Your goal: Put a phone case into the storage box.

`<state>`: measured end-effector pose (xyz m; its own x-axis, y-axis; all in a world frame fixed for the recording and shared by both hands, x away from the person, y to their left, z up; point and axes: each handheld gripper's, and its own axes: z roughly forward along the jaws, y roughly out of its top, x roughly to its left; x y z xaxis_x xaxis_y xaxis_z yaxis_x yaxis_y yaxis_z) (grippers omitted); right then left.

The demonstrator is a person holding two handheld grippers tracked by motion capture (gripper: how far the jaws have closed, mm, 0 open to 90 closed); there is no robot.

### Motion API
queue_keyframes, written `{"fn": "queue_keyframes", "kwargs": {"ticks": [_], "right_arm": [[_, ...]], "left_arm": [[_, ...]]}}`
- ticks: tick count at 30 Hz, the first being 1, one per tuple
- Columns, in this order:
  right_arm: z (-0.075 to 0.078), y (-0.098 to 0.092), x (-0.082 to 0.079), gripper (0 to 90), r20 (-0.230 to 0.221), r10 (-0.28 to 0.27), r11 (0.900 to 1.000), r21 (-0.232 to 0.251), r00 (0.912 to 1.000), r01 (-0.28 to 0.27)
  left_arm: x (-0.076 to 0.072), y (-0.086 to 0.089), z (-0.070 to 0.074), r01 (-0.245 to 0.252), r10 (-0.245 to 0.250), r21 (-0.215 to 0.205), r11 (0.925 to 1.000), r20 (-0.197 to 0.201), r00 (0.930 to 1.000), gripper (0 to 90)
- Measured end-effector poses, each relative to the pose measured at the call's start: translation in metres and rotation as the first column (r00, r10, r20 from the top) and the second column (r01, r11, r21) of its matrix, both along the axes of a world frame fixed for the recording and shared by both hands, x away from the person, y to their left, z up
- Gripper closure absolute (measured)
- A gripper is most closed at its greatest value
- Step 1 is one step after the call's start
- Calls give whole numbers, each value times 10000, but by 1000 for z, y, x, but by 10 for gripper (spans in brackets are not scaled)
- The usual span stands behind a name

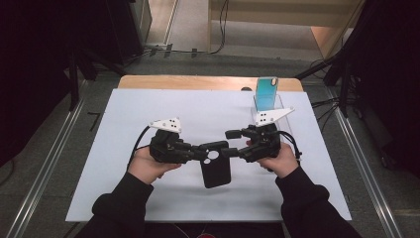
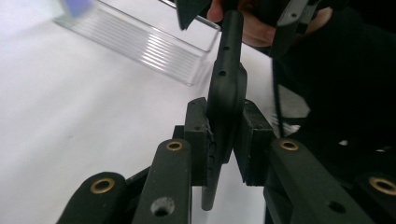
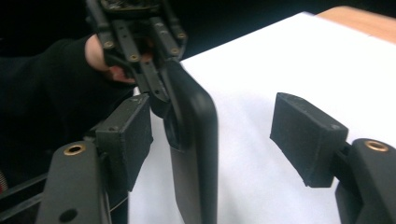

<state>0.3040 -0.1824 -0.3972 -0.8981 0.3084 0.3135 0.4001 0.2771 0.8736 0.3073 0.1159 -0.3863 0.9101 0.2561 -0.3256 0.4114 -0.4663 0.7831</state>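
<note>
A black phone case hangs over the middle of the white table cover, camera cutout at its top. My left gripper comes in from the left and is shut on the case's top edge. In the left gripper view both pads clamp the case edge-on between the jaws of my left gripper. My right gripper faces it from the right with its jaws open. In the right gripper view the case stands between the jaws of my right gripper, close to the left pad and well clear of the right pad.
A clear plastic stand with a teal phone upright in it sits at the back right, just behind my right hand. The white cover lies over a wooden table. Black equipment stands along both sides of the table.
</note>
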Motion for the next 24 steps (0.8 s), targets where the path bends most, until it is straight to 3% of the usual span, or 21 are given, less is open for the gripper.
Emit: {"fn": "queue_keyframes", "kwargs": {"ticks": [3,5,6,7,8,10,13,16,19,21,24], "right_arm": [[-1,-3,1,238,194,-312,9992,236,9993,308],[-2,-3,2,174,80,-474,9980,416,9988,471],[-2,-3,2,129,56,-643,9972,374,9979,640],[-2,-2,2,29,160,-869,9961,173,9961,866],[-2,0,1,0,329,-1231,9922,-138,9918,1236],[-2,2,0,0,438,-1543,9864,-504,9871,1564],[-4,5,-1,0,306,-1657,9841,-595,9857,1672],[-7,9,-3,0,210,-1804,9812,-660,9834,1814],[-7,15,-7,0,149,-2031,9767,-682,9790,2037],[-6,19,-11,0,282,-2265,9699,-848,9736,2281],[-7,27,-15,0,401,-2689,9541,-1256,9623,2718]], "left_arm": [[2,4,3,-346,346,-20,9994,-20,9994,775],[2,5,5,-645,645,-26,9979,-93,9979,774],[2,6,6,-893,894,84,9960,-94,9960,774],[1,6,8,-1130,1130,160,9935,-23,9936,773],[0,6,9,-1346,1346,248,9906,19,9909,774],[0,5,12,-1661,1663,270,9857,-92,9860,773],[0,5,13,-2051,2059,304,9783,-265,9782,773],[-1,5,14,-2091,2094,190,9777,-166,9777,773],[0,6,14,-2399,2404,272,9704,-191,9705,773],[2,7,14,-2613,2622,312,9648,-297,9646,773],[3,8,14,-2704,2715,289,9623,-460,9613,773]]}}
